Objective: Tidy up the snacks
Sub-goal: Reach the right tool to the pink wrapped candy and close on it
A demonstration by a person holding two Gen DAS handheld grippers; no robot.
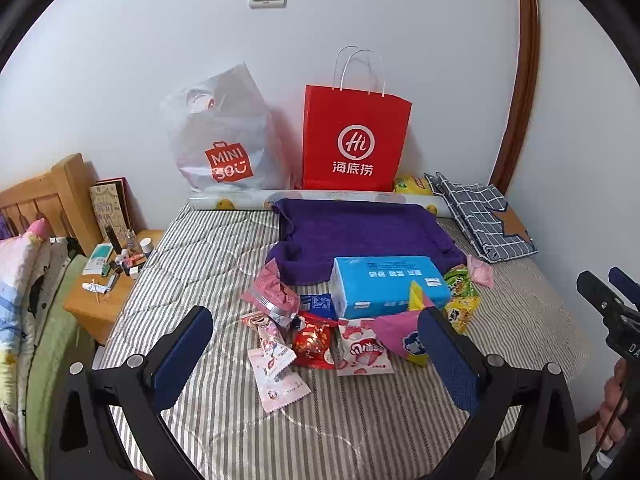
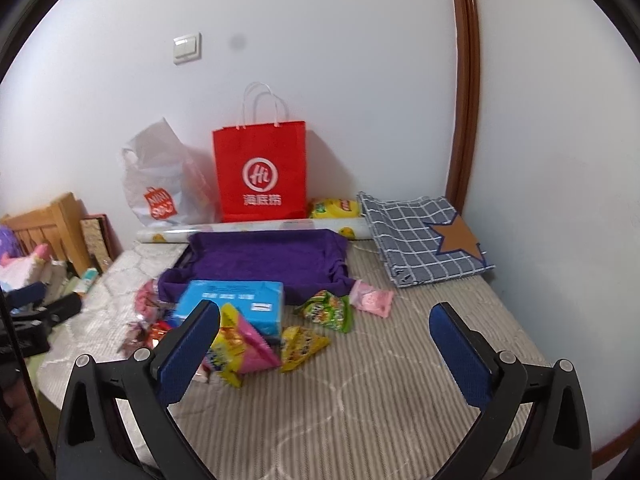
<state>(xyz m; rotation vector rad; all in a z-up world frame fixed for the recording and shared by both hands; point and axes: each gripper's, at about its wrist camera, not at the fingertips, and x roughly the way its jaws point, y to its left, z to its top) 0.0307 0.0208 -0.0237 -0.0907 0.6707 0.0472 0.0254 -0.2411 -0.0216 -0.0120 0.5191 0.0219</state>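
The left gripper (image 1: 316,344) hovers over the striped bed (image 1: 320,420), fingers (image 1: 182,356) spread wide and holding nothing. Between them lie the snacks (image 1: 316,340): pale pink packets by the left finger, a red packet in the middle, a strawberry packet beside it, and a pink-and-yellow bag touching the right finger. Just past these sits a blue tissue pack (image 1: 390,286), then a purple towel (image 1: 360,236). The right gripper (image 2: 324,350) also gapes empty; the pink-and-yellow bag (image 2: 244,348) lies by its left finger, a yellow packet (image 2: 302,346) between the fingers. Farthest, a red bag (image 2: 262,170) stands against the wall
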